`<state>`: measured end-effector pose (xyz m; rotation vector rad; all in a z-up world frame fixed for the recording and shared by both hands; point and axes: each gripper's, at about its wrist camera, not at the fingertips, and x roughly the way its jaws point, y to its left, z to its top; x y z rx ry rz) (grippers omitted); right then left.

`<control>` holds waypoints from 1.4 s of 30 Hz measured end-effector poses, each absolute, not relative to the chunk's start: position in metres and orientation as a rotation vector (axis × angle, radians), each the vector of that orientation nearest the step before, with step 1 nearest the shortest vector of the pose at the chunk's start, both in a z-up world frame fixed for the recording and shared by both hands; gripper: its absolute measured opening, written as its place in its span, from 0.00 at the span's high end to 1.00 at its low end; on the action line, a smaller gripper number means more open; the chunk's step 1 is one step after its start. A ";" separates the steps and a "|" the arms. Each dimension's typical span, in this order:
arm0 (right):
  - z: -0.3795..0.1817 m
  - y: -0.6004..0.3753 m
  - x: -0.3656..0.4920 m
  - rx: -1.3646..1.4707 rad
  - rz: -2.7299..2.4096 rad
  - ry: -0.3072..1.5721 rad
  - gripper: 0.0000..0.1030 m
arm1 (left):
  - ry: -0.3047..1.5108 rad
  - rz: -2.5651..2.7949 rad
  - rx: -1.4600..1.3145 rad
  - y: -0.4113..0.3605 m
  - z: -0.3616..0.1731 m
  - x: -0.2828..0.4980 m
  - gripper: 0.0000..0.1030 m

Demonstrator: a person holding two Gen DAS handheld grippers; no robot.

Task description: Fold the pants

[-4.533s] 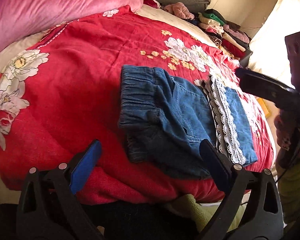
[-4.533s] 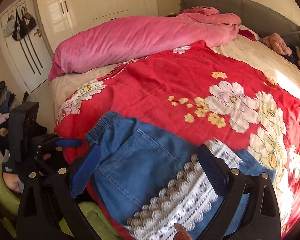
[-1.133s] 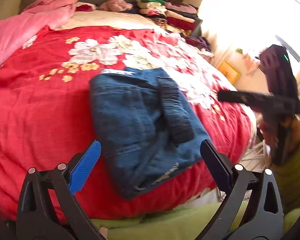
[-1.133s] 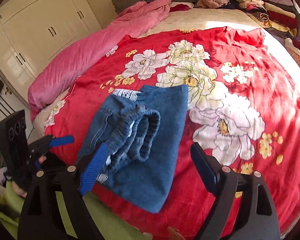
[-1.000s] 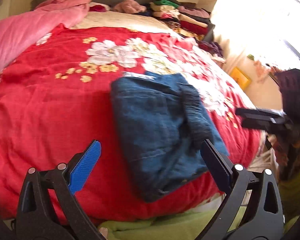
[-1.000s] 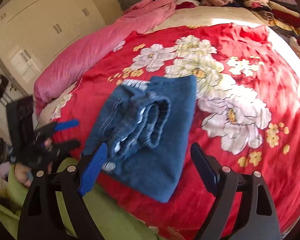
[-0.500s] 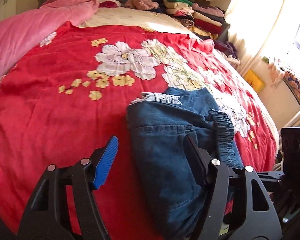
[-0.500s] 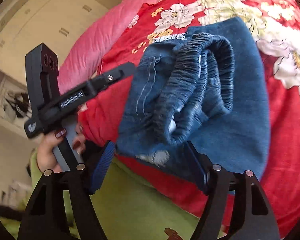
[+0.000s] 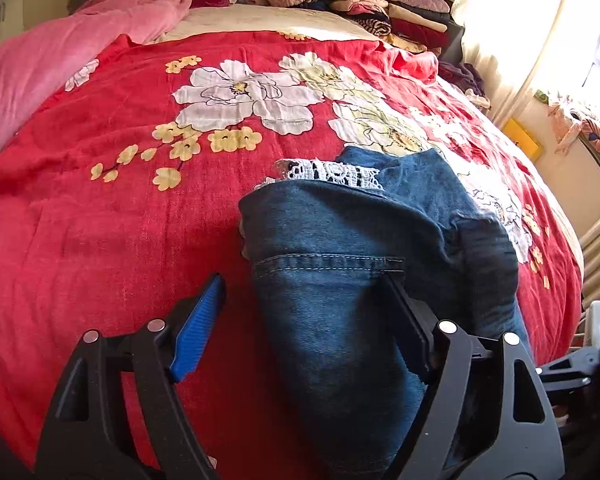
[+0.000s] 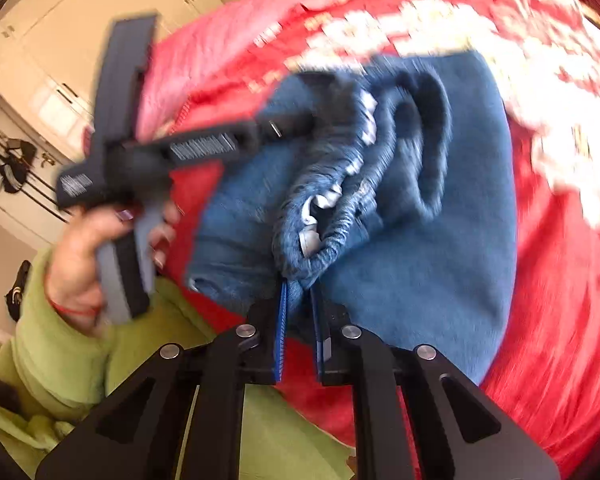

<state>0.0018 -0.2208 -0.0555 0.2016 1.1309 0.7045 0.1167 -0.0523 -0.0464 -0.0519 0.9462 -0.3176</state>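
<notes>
Red bedspread lies bare far left; right gripper has just clamped the folded pants by their near waistband; left gripper, just widening, straddles their left edge, gripping nothing.

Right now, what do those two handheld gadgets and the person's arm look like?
Each is a black plastic frame with silver rivets. The left gripper and right gripper have blue ribbed pads. Seen from the side, the left one has a grey pistol handle and white printed labels. The sleeve is lime green.

Blue denim pants folded, lace hem showing, on bed.
</notes>
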 end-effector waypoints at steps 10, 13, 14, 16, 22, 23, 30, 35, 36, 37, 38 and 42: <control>-0.032 -0.222 -0.003 0.128 0.715 1.087 0.73 | 0.896 -0.299 -0.018 -0.055 -0.041 0.108 0.27; -0.023 -0.229 -0.009 0.088 0.712 1.055 0.67 | 0.887 -0.297 -0.018 -0.055 -0.039 0.108 0.26; -0.020 -0.231 -0.011 0.080 0.714 1.045 0.67 | 0.885 -0.296 -0.018 -0.055 -0.039 0.107 0.26; -0.016 -0.234 -0.014 0.066 0.719 1.025 0.67 | 0.882 -0.298 -0.014 -0.055 -0.038 0.106 0.25; -0.002 -0.218 -0.023 -0.012 0.812 0.952 0.67 | 0.883 -0.297 -0.013 -0.055 -0.038 0.106 0.23; 0.000 -0.213 -0.024 -0.024 0.828 0.944 0.67 | 0.883 -0.297 -0.012 -0.056 -0.039 0.106 0.23; -0.020 -0.175 -0.008 -0.107 0.836 0.965 0.67 | 0.887 -0.297 -0.012 -0.055 -0.040 0.106 0.23; -0.035 -0.172 -0.008 -0.096 0.837 0.995 0.67 | 0.896 -0.299 -0.019 -0.053 -0.044 0.106 0.21; -0.036 -0.172 -0.010 -0.099 0.838 0.997 0.67 | 0.897 -0.297 -0.022 -0.053 -0.044 0.106 0.20; -0.036 -0.172 -0.012 -0.103 0.840 0.998 0.67 | 0.898 -0.296 -0.024 -0.052 -0.044 0.106 0.20; -0.036 -0.171 -0.013 -0.110 0.842 0.999 0.67 | 0.897 -0.296 -0.026 -0.052 -0.044 0.106 0.19; -0.031 -0.172 -0.018 -0.109 0.851 1.000 0.66 | 0.876 -0.297 -0.024 -0.051 -0.040 0.102 0.19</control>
